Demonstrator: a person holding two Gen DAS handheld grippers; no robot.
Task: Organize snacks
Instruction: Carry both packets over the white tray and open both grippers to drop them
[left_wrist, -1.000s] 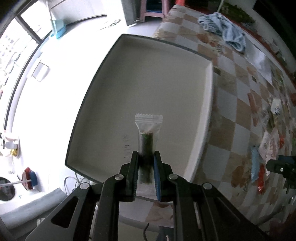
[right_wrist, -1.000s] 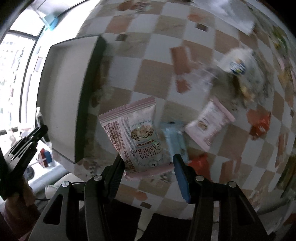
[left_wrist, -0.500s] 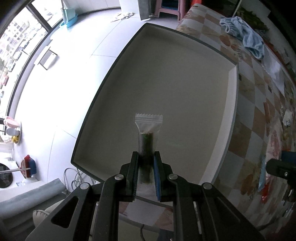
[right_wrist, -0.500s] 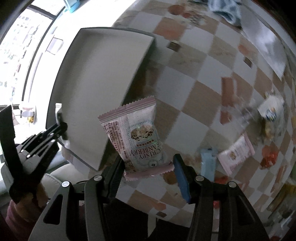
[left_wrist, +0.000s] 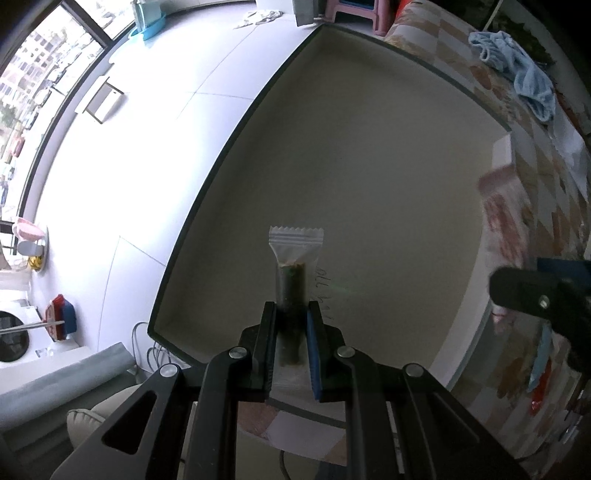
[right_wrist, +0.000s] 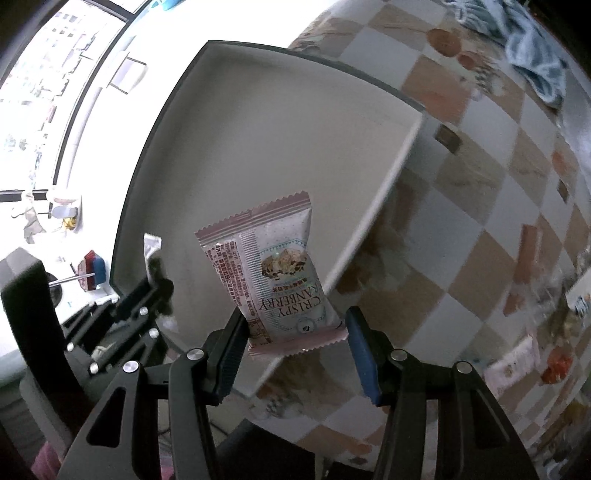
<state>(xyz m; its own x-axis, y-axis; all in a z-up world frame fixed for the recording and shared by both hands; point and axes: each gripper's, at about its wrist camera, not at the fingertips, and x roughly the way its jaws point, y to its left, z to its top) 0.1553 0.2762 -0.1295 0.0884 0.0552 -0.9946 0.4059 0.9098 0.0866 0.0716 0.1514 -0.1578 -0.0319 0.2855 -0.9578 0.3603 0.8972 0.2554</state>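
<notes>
Since the earlier frames both your tongs have closed in on the tray, which now fills far more of each view, and the right packet has swung from over the checkered desk to the tray's edge. Left wrist view: your left tongs (left_wrist: 291, 332) are clenched on a slim clear-wrapped snack stick (left_wrist: 293, 266), dark filling, serrated top, held upright over the near part of the tray (left_wrist: 369, 166); the tray floor is bare apart from some faint writing beside the stick. Right tongs (left_wrist: 543, 295) show blurred at the right edge with a pinkish packet smear above them. Blue cloth (left_wrist: 524, 70) lies far back on the desk (left_wrist: 535, 166). Right wrist view: your right tongs (right_wrist: 295, 343) grip the bottom seal of the cranberry crisp packet (right_wrist: 273, 273), jaws wide but pressing its edges, packet hanging over the tray's right rim (right_wrist: 384, 192). Left tongs (right_wrist: 147, 291) with the stick sit low left over the tray. More loose snacks (right_wrist: 509, 365) remain on the desk lower right. Step looks like delivery, both items carried, neither released. Next you likely need to lower each over the tray floor, keep them apart, open tongs, then go back for the rest.
</notes>
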